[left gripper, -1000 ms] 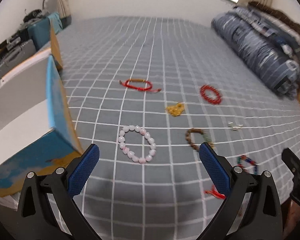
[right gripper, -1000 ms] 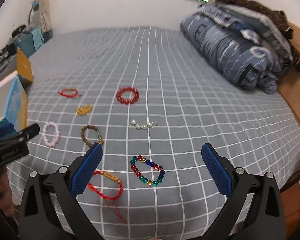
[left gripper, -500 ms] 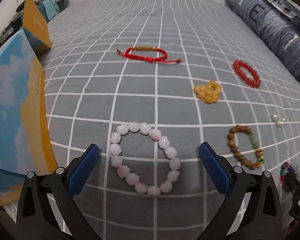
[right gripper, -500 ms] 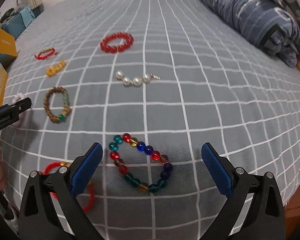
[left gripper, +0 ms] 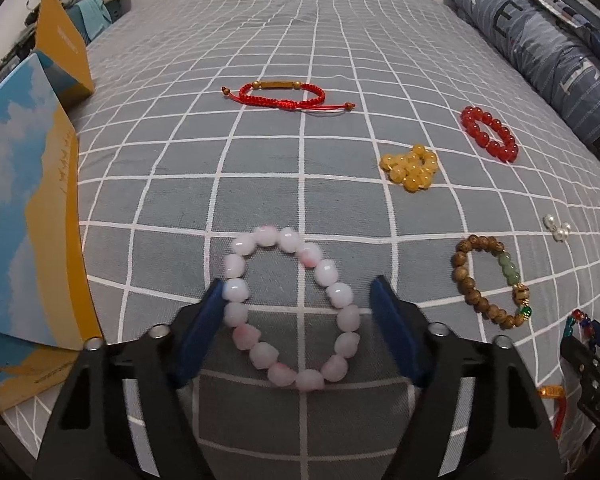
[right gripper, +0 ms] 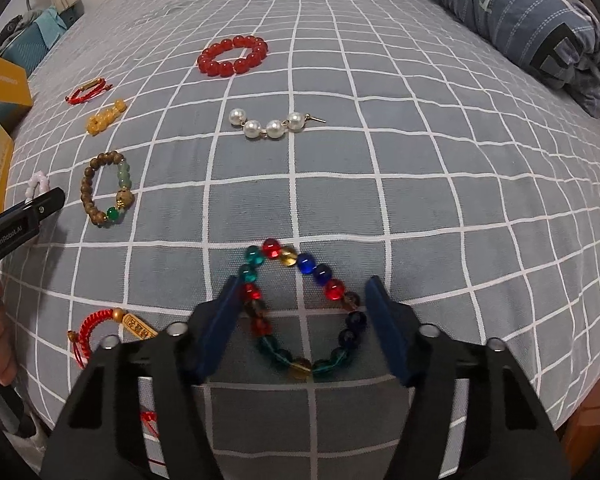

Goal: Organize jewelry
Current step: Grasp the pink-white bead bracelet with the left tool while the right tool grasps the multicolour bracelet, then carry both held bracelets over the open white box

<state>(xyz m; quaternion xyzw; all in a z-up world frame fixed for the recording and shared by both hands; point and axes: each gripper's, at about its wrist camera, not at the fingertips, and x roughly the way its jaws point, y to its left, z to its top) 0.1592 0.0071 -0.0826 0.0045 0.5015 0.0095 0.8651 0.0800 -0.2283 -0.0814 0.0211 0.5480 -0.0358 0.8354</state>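
A pink bead bracelet point(left gripper: 340, 294) lies flat on the grey checked bed cover point(left gripper: 300, 160). My left gripper point(left gripper: 300, 286) is down over it, jaws closing, with the ring between them; the left pad meets a bead and the right pad stands just clear. In the right wrist view a multicoloured glass bead bracelet point(right gripper: 332, 290) lies between the closing jaws of my right gripper point(right gripper: 302, 290). The left pad is against its beads and the right pad is a sliver off. Neither bracelet is lifted.
More jewelry lies beyond: a red cord bracelet point(left gripper: 284, 92), yellow beads point(left gripper: 410, 166), a red bead bracelet point(left gripper: 490, 136), a wooden bead bracelet point(left gripper: 466, 284), a pearl string point(right gripper: 268, 124) and a red cord with gold charm point(right gripper: 100, 320). A blue-and-yellow box point(left gripper: 20, 220) stands left, a rolled duvet point(right gripper: 540, 20) right.
Both grippers came down close to the bed cover, each over its own bracelet. Their jaws went from wide apart to narrowed around the beads.
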